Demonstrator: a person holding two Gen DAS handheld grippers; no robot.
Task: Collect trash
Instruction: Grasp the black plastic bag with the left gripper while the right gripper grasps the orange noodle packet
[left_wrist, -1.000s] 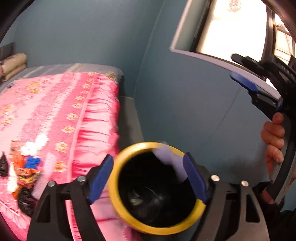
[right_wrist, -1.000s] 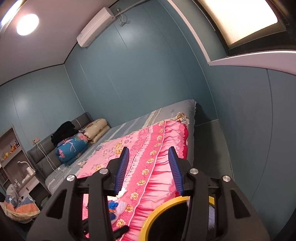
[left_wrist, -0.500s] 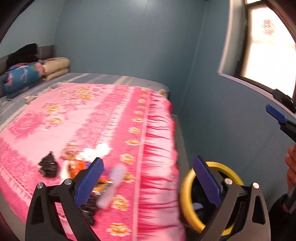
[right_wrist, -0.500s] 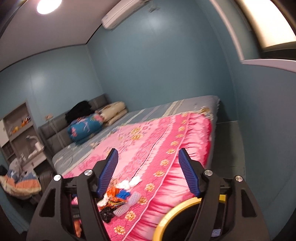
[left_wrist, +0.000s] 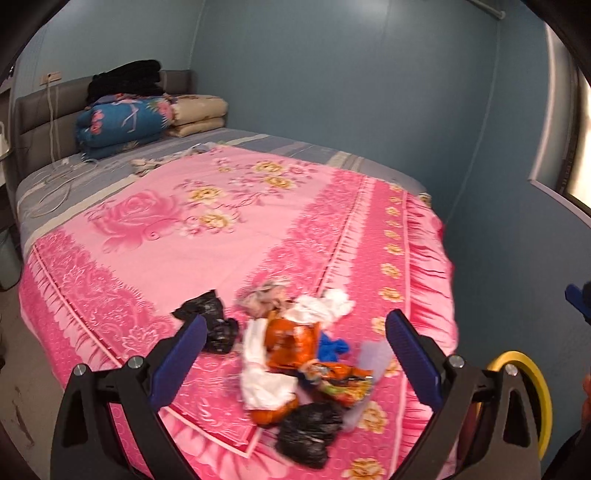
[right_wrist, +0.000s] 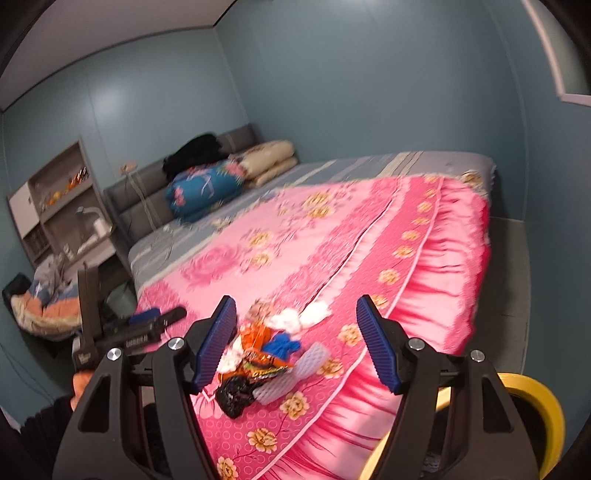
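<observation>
On the pink bed (left_wrist: 155, 236), the trash (left_wrist: 295, 350) is sitting near the yellow bin (left_wrist: 539, 391), so both grippers, left (left_wrist: 295, 354) and right (right_wrist: 295, 343), are pointing at it, empty and having just been opening wide.

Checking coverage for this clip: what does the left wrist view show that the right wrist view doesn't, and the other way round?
Left wrist only: a second black bag lying apart from the trash pile, and a window edge. Right wrist only: the shelf unit beside the bed, and the left gripper seen from outside. Both: the pink blanket, folded quilts and yellow-rimmed bin.
</observation>
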